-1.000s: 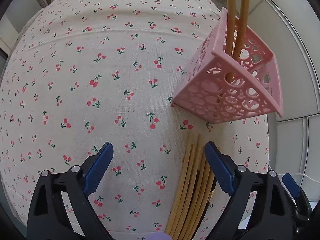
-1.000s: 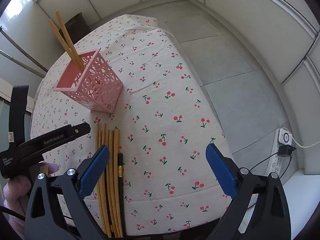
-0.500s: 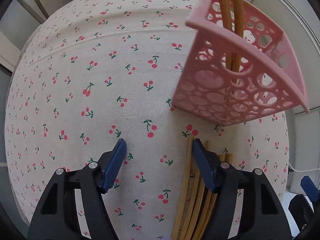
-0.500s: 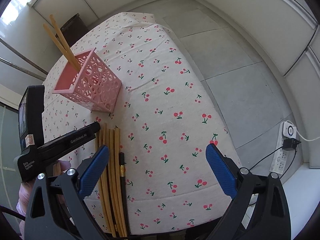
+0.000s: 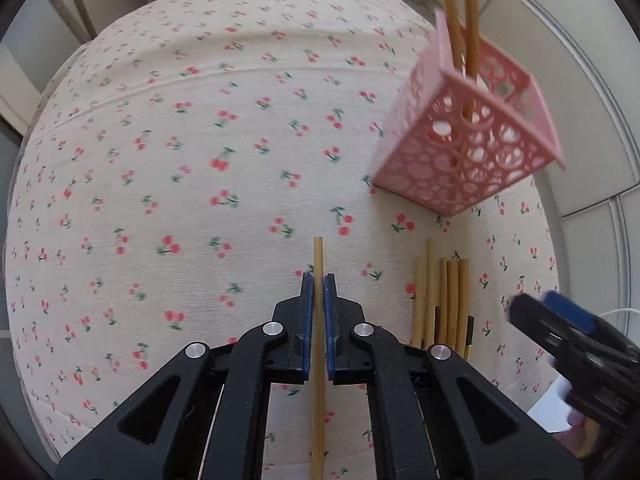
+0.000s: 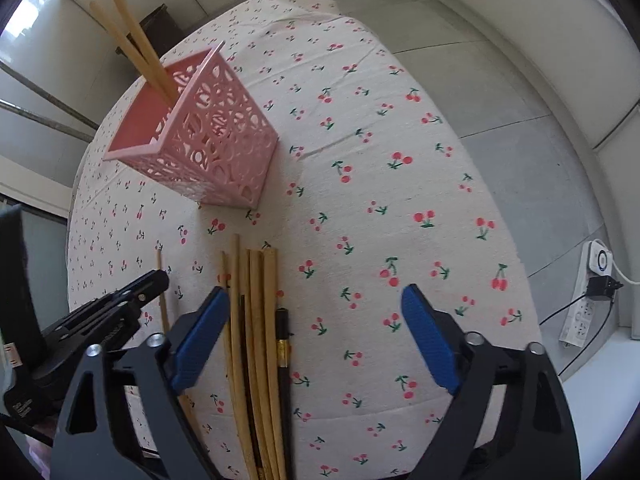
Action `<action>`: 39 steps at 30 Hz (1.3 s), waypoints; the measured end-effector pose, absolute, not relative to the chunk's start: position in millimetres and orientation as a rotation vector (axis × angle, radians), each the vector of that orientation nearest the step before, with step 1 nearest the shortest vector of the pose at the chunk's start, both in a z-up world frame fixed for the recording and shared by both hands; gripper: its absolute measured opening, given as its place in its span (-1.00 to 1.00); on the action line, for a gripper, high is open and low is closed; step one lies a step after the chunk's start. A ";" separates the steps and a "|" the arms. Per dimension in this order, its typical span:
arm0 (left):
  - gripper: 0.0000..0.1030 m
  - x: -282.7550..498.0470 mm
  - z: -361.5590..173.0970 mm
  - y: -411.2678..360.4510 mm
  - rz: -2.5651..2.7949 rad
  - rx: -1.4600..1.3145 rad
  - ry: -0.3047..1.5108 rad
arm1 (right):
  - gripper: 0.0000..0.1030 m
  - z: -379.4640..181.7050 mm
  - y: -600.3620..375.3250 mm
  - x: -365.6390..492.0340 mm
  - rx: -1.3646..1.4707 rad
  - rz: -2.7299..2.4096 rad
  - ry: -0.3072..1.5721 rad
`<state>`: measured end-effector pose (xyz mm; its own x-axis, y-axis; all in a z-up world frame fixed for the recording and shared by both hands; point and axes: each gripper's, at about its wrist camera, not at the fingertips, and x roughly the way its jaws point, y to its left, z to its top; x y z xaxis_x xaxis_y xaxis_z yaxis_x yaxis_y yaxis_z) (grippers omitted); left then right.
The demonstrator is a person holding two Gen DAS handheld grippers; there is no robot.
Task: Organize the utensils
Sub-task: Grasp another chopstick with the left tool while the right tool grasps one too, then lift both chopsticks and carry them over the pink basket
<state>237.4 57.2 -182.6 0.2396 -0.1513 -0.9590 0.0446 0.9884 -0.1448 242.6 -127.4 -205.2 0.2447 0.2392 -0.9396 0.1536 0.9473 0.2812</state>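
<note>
Between the left tongs (image 5: pixel 319 280), a slim wooden chopstick (image 5: pixel 318 256) sits pinched; right tongs (image 6: pixel 316 316) gape wide.

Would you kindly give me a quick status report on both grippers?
Left gripper shut on one chopstick. Right gripper open, over loose chopsticks. Pink holder ahead, path unobstructed.

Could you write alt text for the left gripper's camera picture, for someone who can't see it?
The left gripper is shut on a single wooden chopstick above a cherry-print tablecloth. To its right more chopsticks lie side by side on the cloth, and beyond them a pink perforated holder has two chopsticks standing in it. The right gripper shows at the right edge, blurred.
</note>
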 end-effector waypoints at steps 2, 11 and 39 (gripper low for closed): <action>-0.91 233.9 -174.1 67.4 -0.132 -0.115 1.301 | -0.13 -216.1 -121.8 249.0 0.368 0.065 1.361; -0.91 232.6 -150.1 78.0 -0.145 -0.119 1.259 | -0.36 -222.3 -102.6 255.4 0.340 0.060 1.365; -0.91 205.0 -93.1 102.0 -0.275 -0.170 1.023 | -0.85 -135.4 -104.5 206.6 0.316 0.196 1.018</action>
